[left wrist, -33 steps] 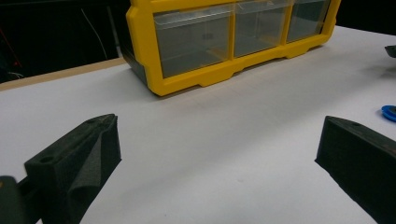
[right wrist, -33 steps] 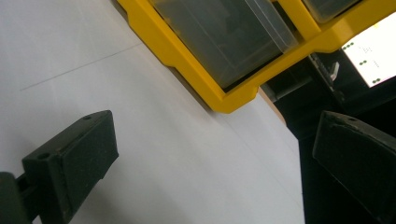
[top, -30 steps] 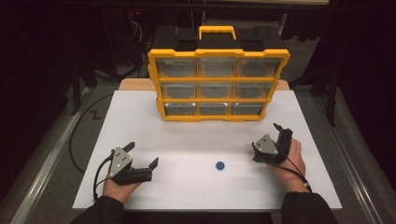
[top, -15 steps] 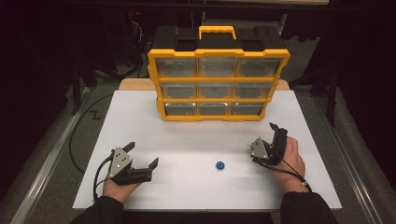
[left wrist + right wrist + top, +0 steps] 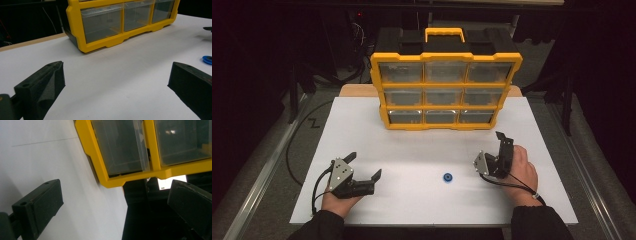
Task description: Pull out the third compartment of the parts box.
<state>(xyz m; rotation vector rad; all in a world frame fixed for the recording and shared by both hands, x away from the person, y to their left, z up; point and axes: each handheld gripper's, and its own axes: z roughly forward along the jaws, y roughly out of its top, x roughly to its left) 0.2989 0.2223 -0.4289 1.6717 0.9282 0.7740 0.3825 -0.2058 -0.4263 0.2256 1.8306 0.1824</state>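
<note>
Item: small blue round plastic disc (image 5: 447, 177), near bench's front edge, ungrasped. Both grippers, left (image 5: 362, 167) and right (image 5: 492, 150), stood released. Step: approach, probably; next, a pinch.

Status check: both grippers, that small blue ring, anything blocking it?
Left gripper open, empty, low over white table. Right gripper open, empty, rolled on its side. Small blue ring lies flat between them, untouched. Yellow drawer organiser stands well behind; nothing blocking.

The high view looks down on the table (image 5: 362, 125); both gripper views sit low, sharing the yellow organizer (image 5: 100, 42) (upper frame).
</note>
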